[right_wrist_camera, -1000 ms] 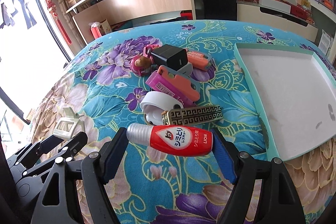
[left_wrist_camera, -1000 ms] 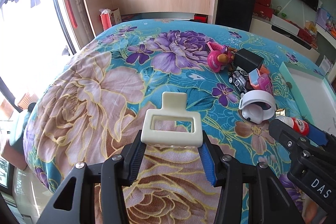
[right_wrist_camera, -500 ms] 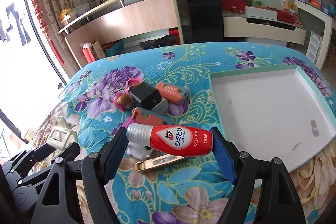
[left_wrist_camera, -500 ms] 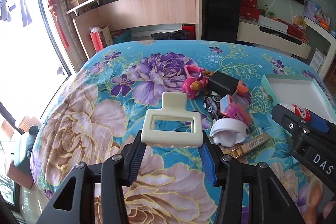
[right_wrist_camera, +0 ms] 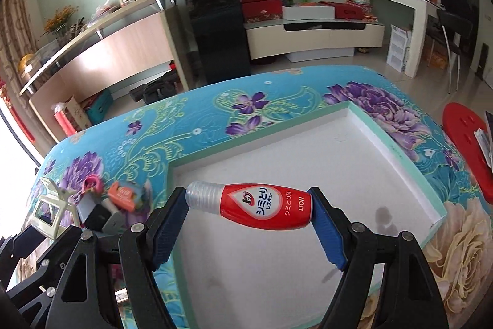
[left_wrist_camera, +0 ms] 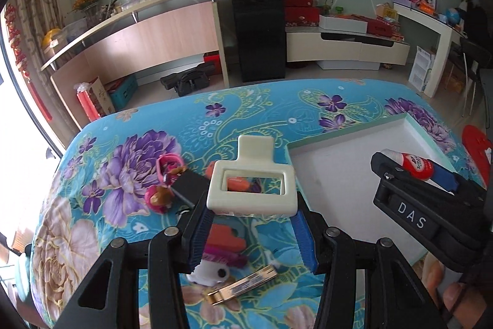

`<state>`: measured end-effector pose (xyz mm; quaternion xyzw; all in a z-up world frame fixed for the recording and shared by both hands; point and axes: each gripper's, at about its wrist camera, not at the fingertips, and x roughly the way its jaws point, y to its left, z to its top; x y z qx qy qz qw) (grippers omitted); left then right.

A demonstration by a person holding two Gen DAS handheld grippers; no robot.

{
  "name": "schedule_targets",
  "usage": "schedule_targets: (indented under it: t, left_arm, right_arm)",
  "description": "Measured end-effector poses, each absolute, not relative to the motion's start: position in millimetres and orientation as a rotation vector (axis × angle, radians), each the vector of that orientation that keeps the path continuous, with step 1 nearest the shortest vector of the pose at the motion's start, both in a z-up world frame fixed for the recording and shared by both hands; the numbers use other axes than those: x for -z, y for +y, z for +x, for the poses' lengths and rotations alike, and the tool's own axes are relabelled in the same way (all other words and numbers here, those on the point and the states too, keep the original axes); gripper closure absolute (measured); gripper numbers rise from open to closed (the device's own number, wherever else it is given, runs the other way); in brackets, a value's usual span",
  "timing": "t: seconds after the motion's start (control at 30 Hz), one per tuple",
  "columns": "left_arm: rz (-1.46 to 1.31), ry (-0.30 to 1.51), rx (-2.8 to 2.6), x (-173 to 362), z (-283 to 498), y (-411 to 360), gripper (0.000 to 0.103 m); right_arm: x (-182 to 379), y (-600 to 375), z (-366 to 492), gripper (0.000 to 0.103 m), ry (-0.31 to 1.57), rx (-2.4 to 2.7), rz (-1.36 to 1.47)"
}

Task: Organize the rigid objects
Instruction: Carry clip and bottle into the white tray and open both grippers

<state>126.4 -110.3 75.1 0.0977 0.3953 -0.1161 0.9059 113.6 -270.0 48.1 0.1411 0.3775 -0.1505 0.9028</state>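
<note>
Left gripper point(left_wrist_camera: 251, 232) clamped on cream bracket point(left_wrist_camera: 251, 190) above the toy pile | right gripper point(right_wrist_camera: 249, 232) gripped red bottle point(right_wrist_camera: 255, 205) endwise over white tray point(right_wrist_camera: 400, 168) | I judged both carried for dropping in

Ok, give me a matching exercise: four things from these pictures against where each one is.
Things:
1. cream plastic frame
2. red bottle
3. gold nail clipper
4. white tray

Places:
A. lying on the floral cloth, below the left gripper
B. in the right gripper
C. empty, on the cloth
D. in the left gripper

Pairs: 1-D, 2-B, 3-A, 4-C
</note>
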Motion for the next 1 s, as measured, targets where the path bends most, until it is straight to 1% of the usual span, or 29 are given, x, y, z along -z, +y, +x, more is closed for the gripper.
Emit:
schedule_targets:
  t: [0.23, 0.5, 0.7, 1.0]
  left_arm:
    - [0.242, 0.842, 0.297, -57.8, 141.2, -165.7, 0.051]
    - [0.259, 0.901, 0.316, -24.4, 154.9, -204.0, 0.05]
    - [0.269, 0.945, 0.316, -3.6, 159.4, -215.4, 0.05]
    - [0.261, 0.97, 0.302, 7.6, 159.5, -212.9, 0.05]
  right_arm:
    - [-24.4, -329.5, 97.2, 0.024, 0.798, 0.459, 0.364]
    - [-8.5, -350.7, 90.4, 0.024, 0.832, 0.527, 0.379]
    - [-2.4, -352.3, 91.3, 0.024, 0.857, 0.527, 0.375]
    - [1.0, -350.7, 94.3, 0.024, 0.888, 0.517, 0.37]
